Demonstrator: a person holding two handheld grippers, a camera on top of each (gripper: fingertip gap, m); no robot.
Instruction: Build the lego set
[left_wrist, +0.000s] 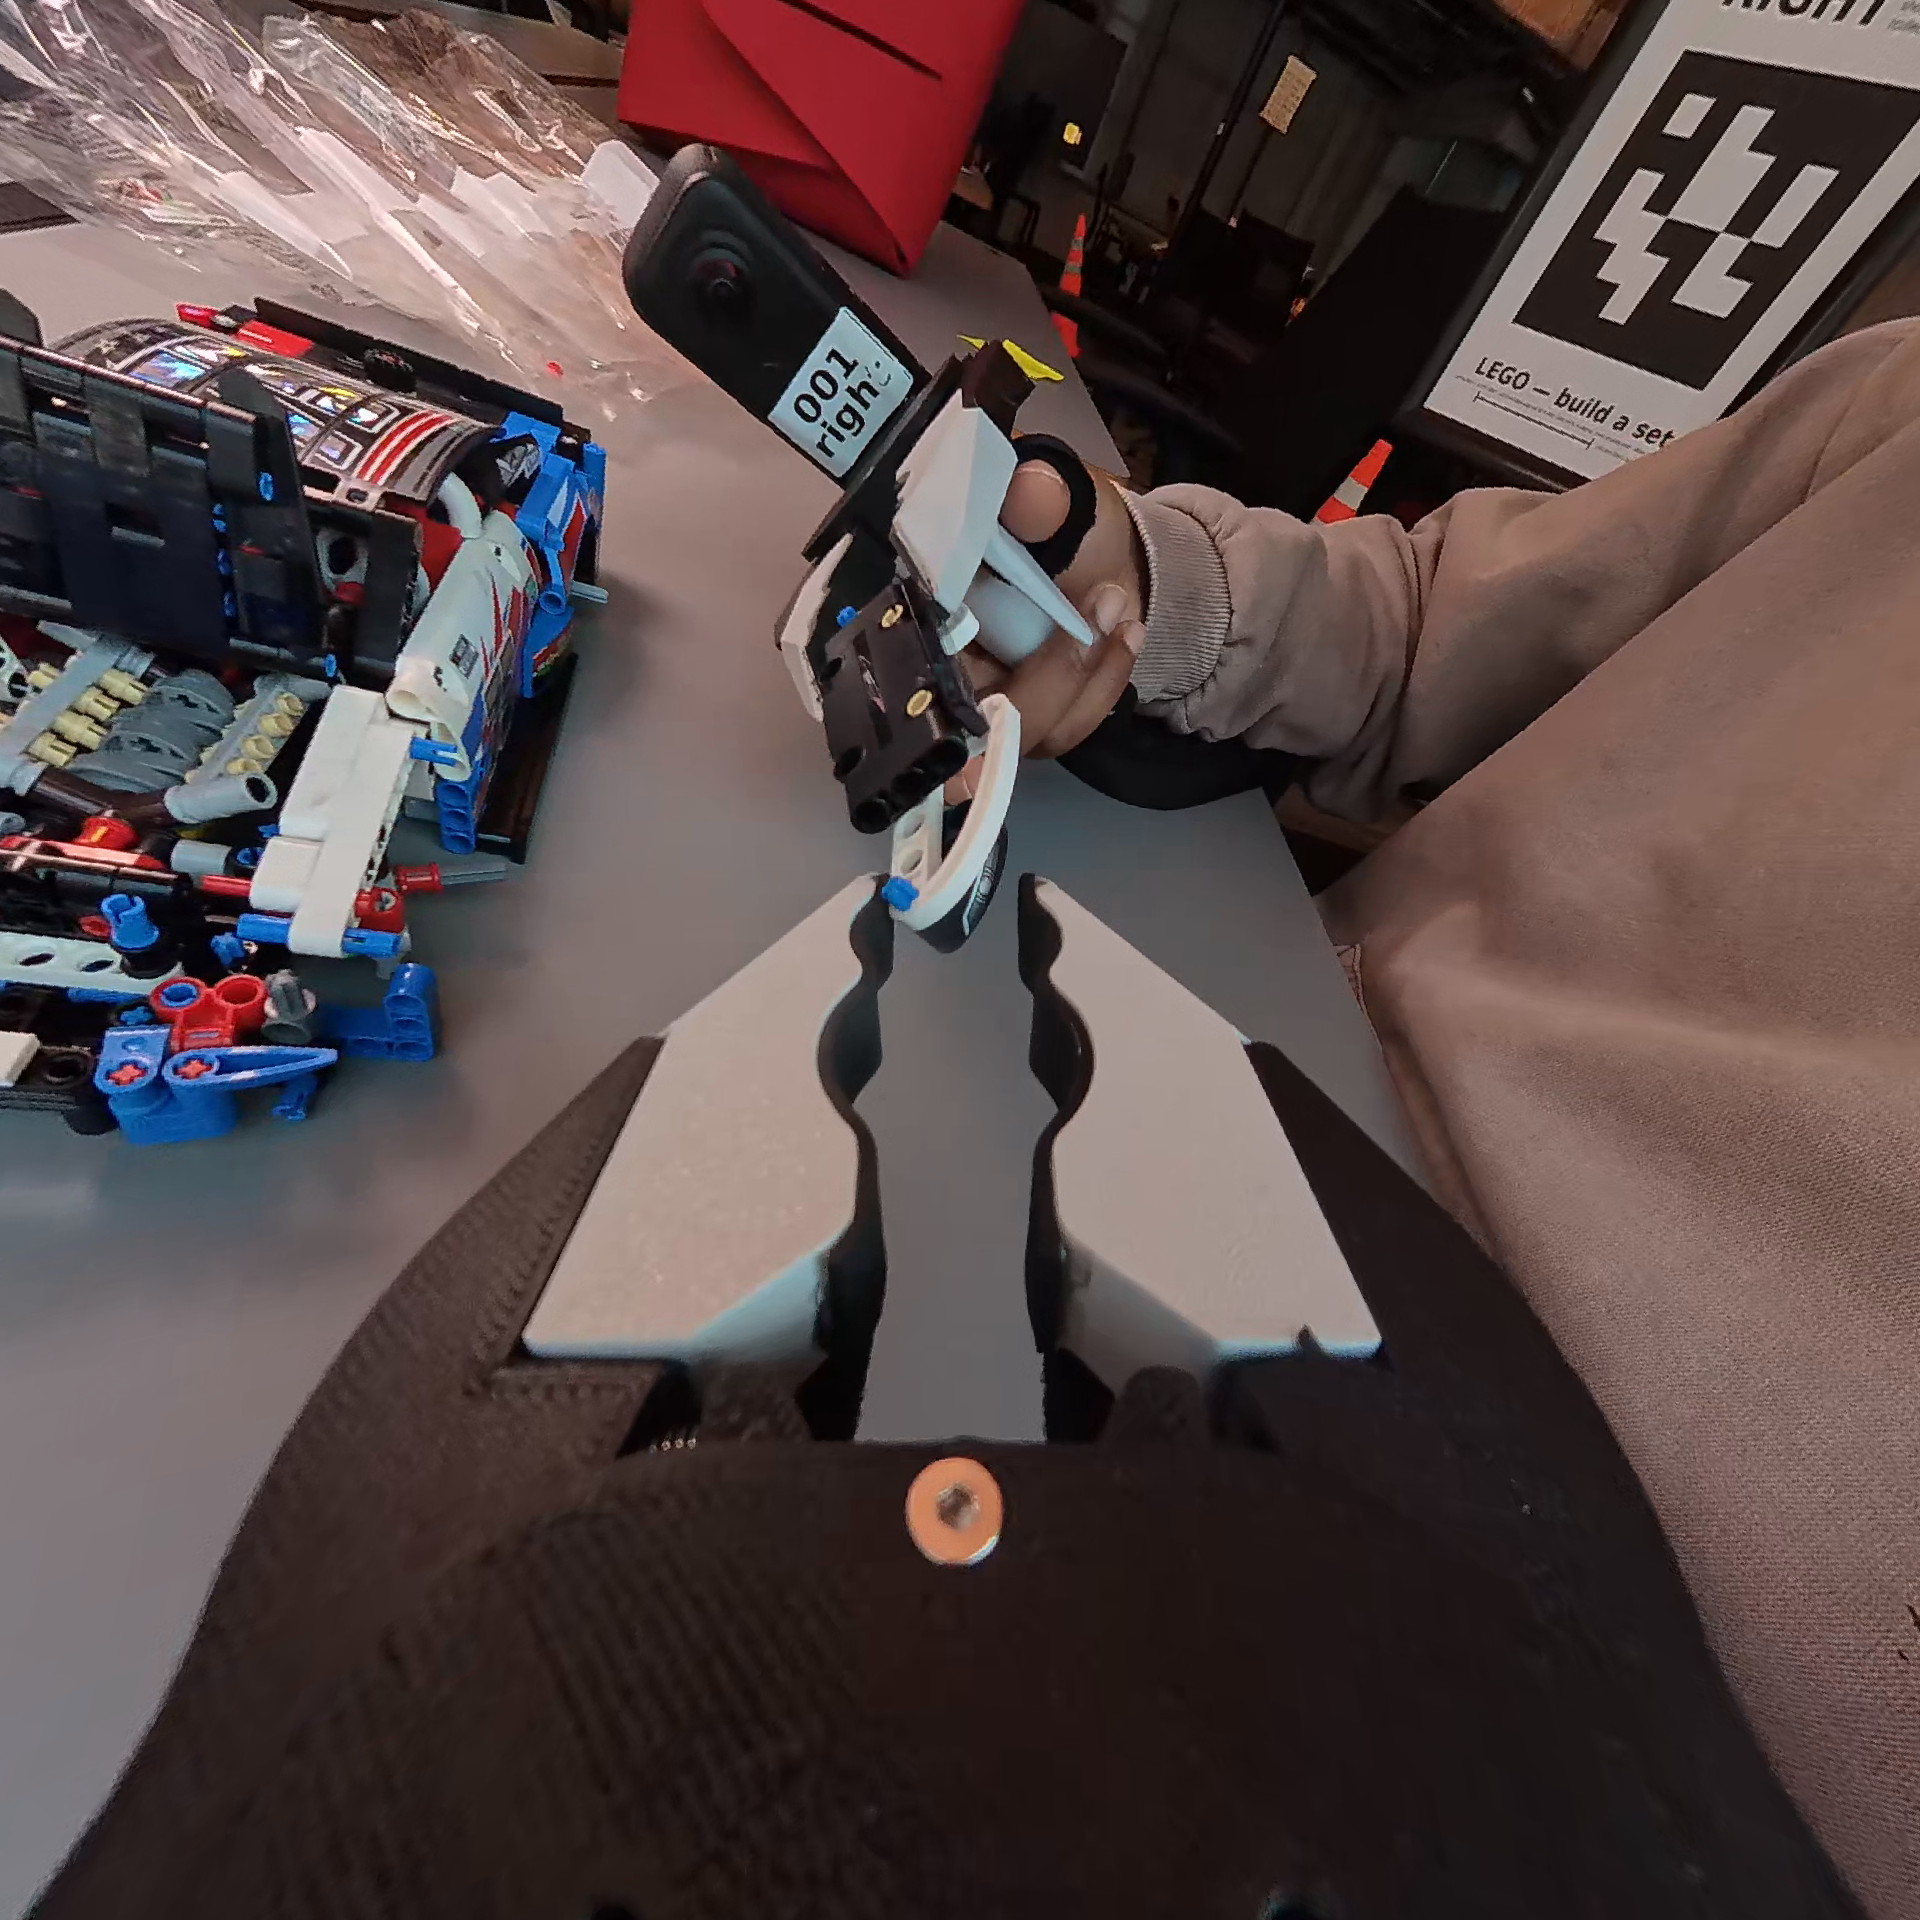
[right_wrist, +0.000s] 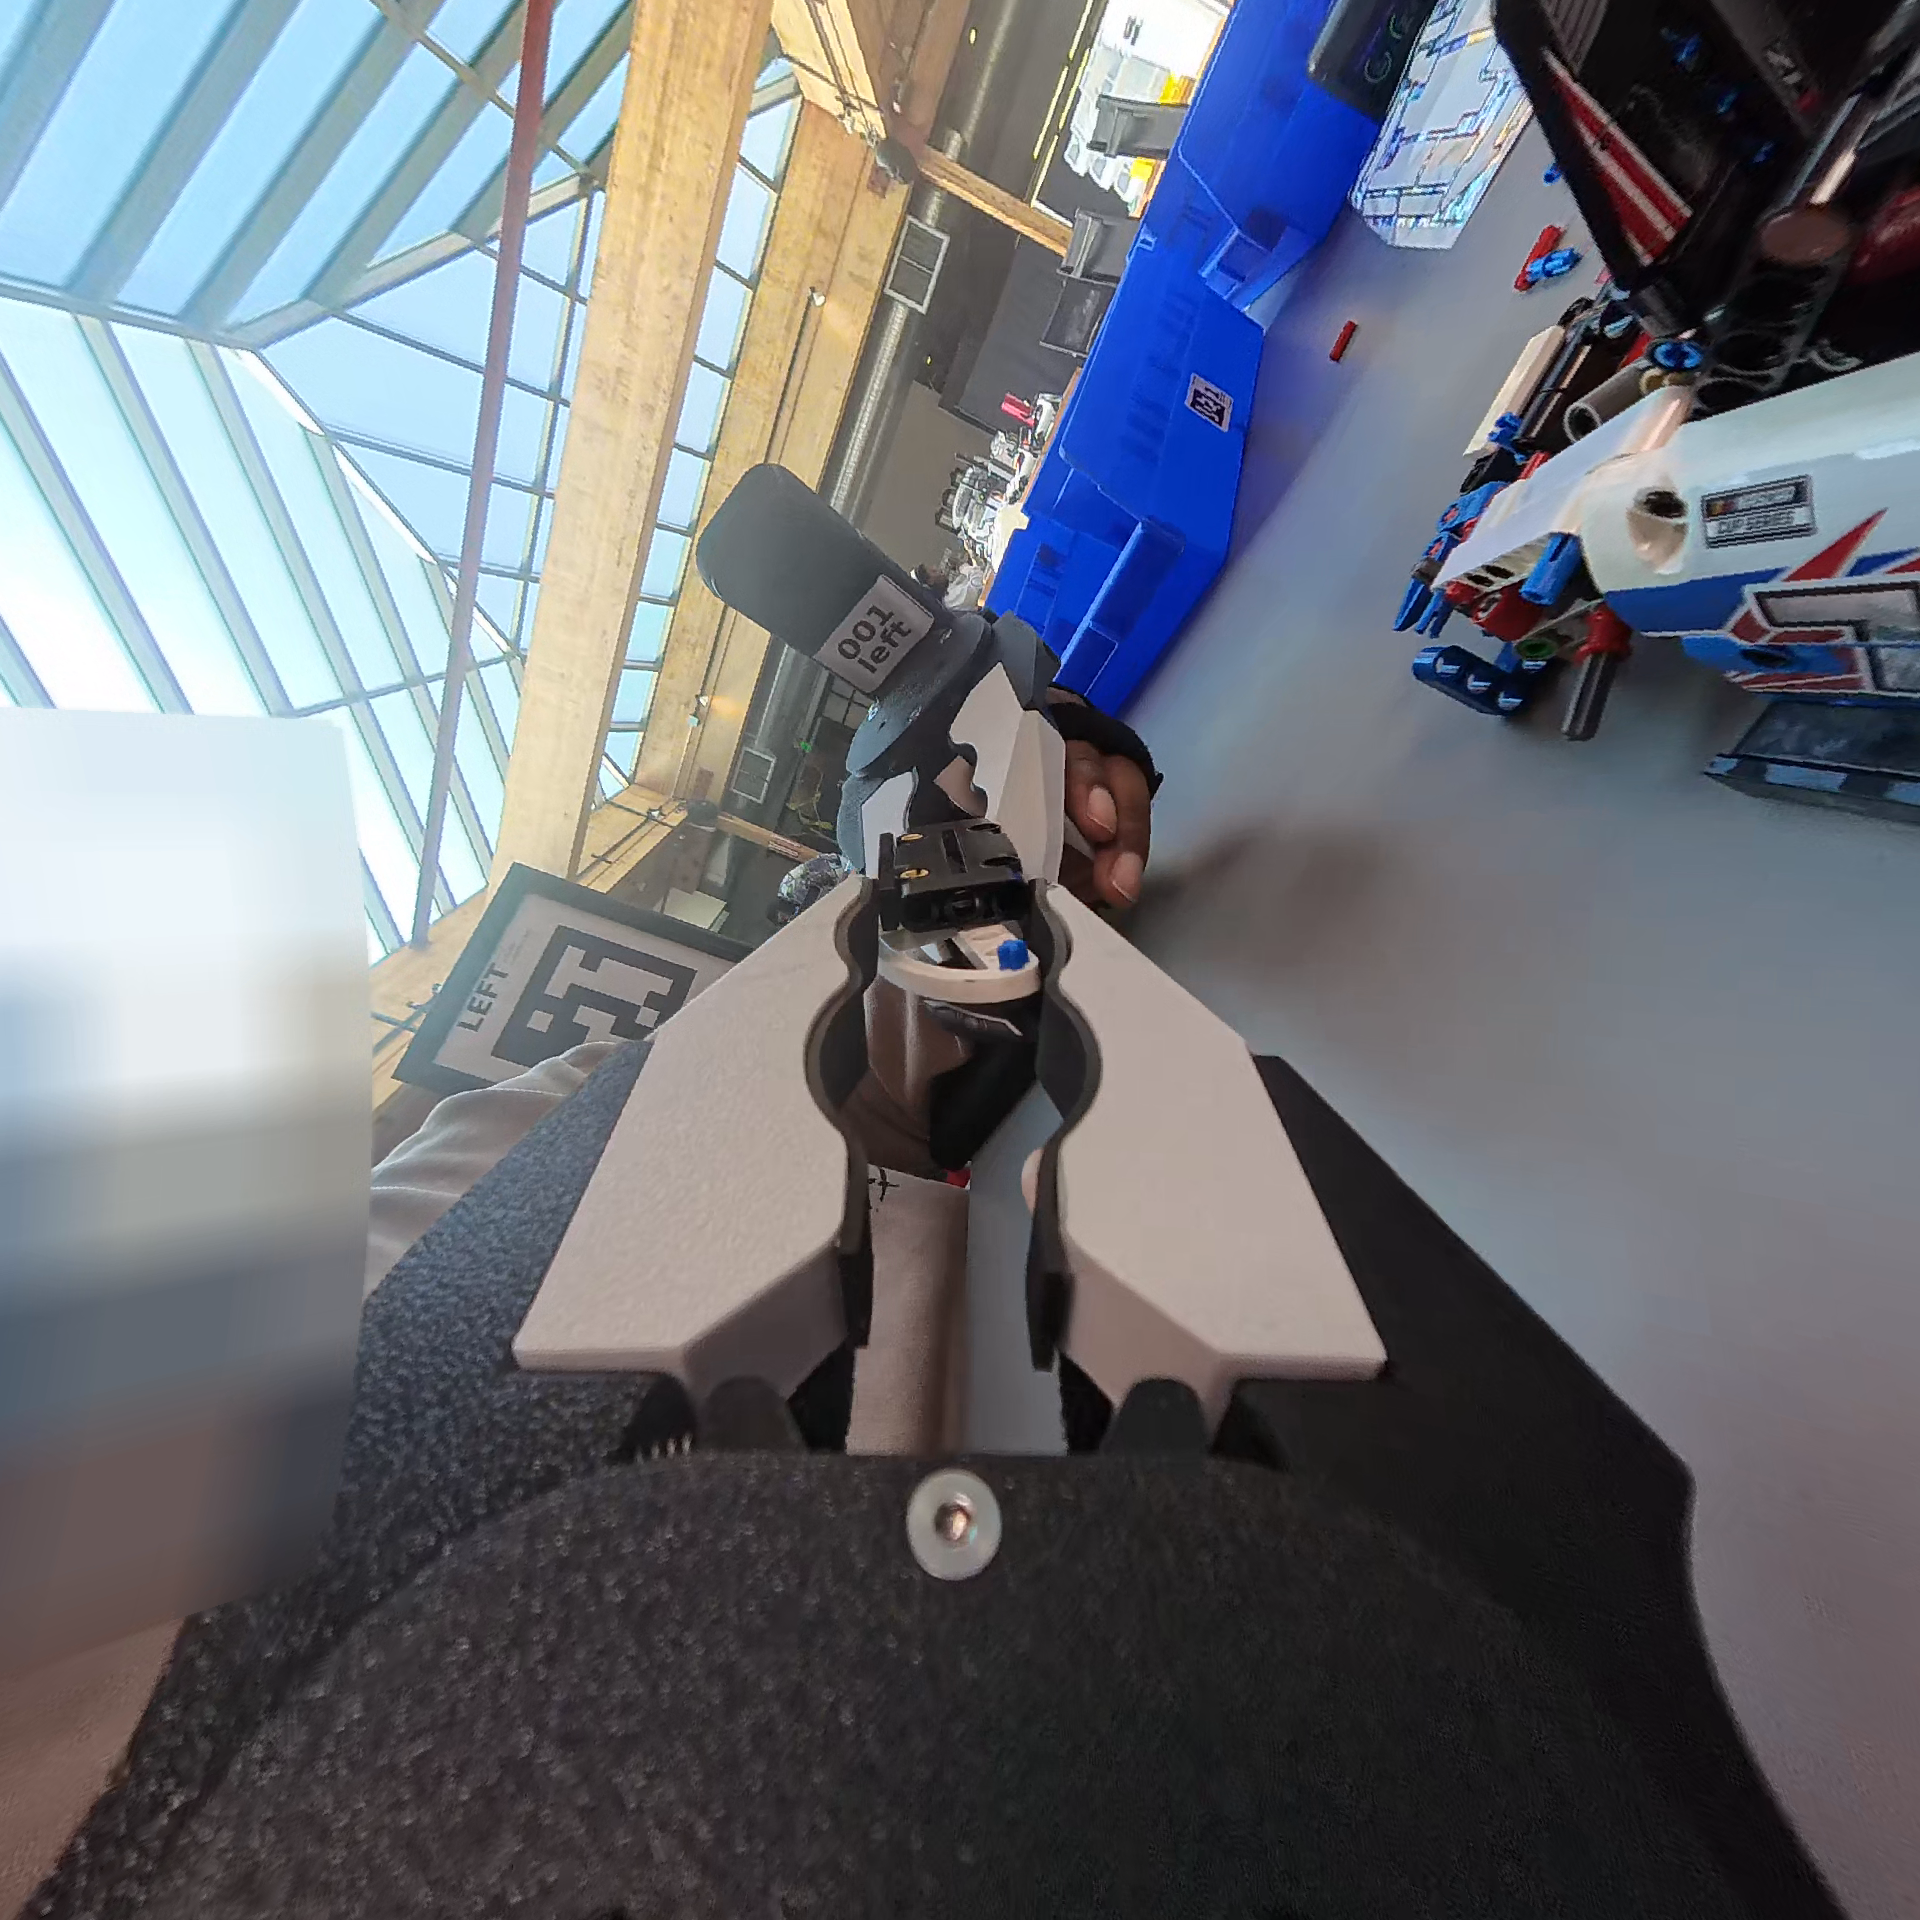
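Note:
A half-built Lego race car (left_wrist: 260, 623), white, blue, red and black, stands on the grey table (left_wrist: 675, 644) at the left; it also shows in the right wrist view (right_wrist: 1714, 520). My right gripper (left_wrist: 899, 790) is shut on a white curved Lego panel (left_wrist: 961, 831) with a blue pin (left_wrist: 896, 891), held above the table. My left gripper (left_wrist: 951, 894) is open, its tips on either side of the panel's lower end, the left fingertip (left_wrist: 868, 914) touching the pin. In the right wrist view the panel (right_wrist: 956, 971) sits between the tips of my right gripper (right_wrist: 951, 904), with the left gripper (right_wrist: 945, 873) just beyond.
Clear plastic bags (left_wrist: 260, 156) and a red box (left_wrist: 831, 104) lie at the table's far side. Blue bins (right_wrist: 1143, 416) stand beyond the car. A black-and-white marker sign (left_wrist: 1714, 208) stands off the right edge. A person's sleeve (left_wrist: 1558, 831) fills the right. Spacing between my two grippers at the tips: around 5 cm.

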